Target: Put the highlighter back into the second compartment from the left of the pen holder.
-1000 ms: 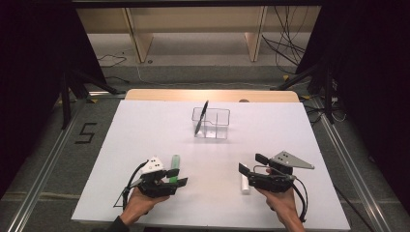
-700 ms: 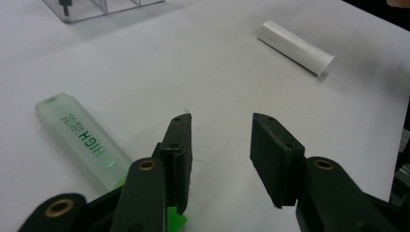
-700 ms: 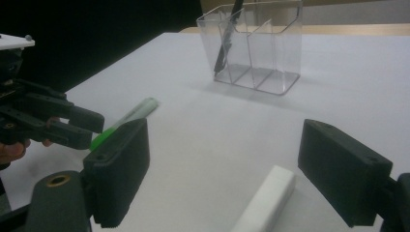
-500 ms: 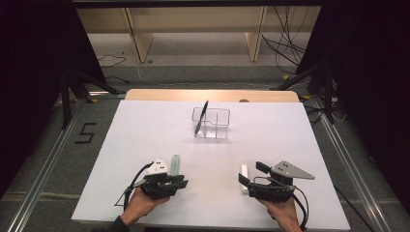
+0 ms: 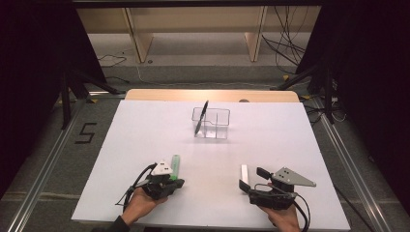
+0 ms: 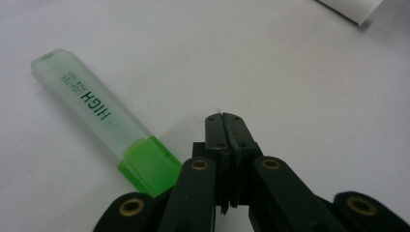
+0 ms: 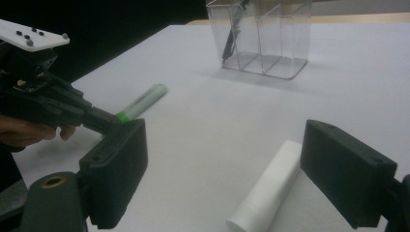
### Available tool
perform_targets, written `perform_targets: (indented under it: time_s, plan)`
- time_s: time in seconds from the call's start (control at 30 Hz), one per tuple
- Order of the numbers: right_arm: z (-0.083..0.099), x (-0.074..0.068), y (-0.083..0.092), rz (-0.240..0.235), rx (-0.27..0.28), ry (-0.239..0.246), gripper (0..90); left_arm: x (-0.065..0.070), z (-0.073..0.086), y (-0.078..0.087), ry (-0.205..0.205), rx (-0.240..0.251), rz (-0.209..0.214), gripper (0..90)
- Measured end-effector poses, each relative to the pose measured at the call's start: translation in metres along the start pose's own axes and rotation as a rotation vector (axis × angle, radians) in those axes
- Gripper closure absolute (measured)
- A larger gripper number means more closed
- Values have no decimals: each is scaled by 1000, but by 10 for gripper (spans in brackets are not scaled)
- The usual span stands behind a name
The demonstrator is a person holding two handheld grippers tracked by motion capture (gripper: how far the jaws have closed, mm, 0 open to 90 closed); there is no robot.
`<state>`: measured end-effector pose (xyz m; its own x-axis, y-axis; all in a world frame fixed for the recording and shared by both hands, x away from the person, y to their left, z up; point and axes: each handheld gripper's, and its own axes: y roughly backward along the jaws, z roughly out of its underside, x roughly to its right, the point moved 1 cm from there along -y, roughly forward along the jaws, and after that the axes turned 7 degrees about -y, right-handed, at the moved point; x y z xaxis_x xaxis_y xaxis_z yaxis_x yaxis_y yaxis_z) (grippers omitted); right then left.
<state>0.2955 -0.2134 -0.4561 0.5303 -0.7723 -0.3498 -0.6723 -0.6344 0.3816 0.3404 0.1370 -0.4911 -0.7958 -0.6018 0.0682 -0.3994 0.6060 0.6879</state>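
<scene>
Green highlighter (image 6: pixel 101 121) lies flat — cap toward left claw (image 6: pixel 226 118).

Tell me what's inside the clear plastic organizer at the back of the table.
The clear organizer holds one black pen, standing tilted in its left compartment with the top above the rim. The other compartments look empty through the clear walls in the right gripper view; nothing hides their floors.

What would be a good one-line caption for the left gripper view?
The left gripper, jaws shut on nothing, rests on the white table just beside a green highlighter.
</scene>
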Motion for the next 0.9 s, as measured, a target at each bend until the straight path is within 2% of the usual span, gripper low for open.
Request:
perform_targets:
  time_s: [0.27, 0.4, 0.5, 0.9]
  plan:
    - [3, 2, 1, 2, -6, -8, 178, -5, 2, -1, 11, -36, -4, 894]
    - [4, 2, 1, 2, -8, -4, 177, -9, 4, 1, 22, -53, -21, 894]
    - [5, 1, 1, 1, -13, 1, 177, -11, 6, 4, 14, -63, -38, 894]
    - [6, 0, 0, 9, -24, 7, 178, -24, 11, 11, 32, -72, -82, 894]
